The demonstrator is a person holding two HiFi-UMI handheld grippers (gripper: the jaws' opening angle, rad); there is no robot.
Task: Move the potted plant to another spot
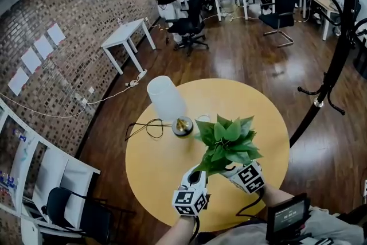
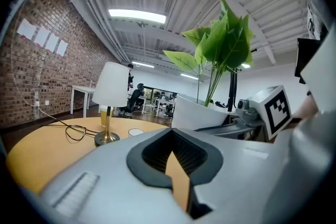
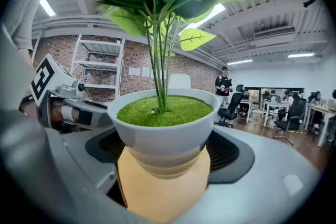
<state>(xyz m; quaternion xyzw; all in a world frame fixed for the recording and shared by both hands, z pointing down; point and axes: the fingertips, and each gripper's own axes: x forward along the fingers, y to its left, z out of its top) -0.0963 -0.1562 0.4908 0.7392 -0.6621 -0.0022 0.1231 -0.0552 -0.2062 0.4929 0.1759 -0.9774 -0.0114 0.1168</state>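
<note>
White and smooth, probably glazed ceramic or hard plastic, the bowl of the potted plant [image 3: 163, 128] sits between the jaws of the right hand-held gripper [image 3: 163, 168], which close on the narrowed foot below the wide rim. The plant is above the desk [image 1: 166, 181], near its near edge. No view settles whether the foot rests on the yellow top or hangs just clear of it. The left hand-held gripper [image 2: 178, 173] is just beside the plant, its jaws only a narrow slit apart with nothing but bare desk showing between them. The lamp [image 1: 166, 101] stands further in, towards the middle of the desk. The pot looks stiff and fairly light but slippery, and its tall stems and broad leaves likely make it top-heavy. The waist under the rim seems the sound place to grip, since the flare would stop it sliding down. The leaves are too soft to hold, and a tilt could tip the plant over.
</note>
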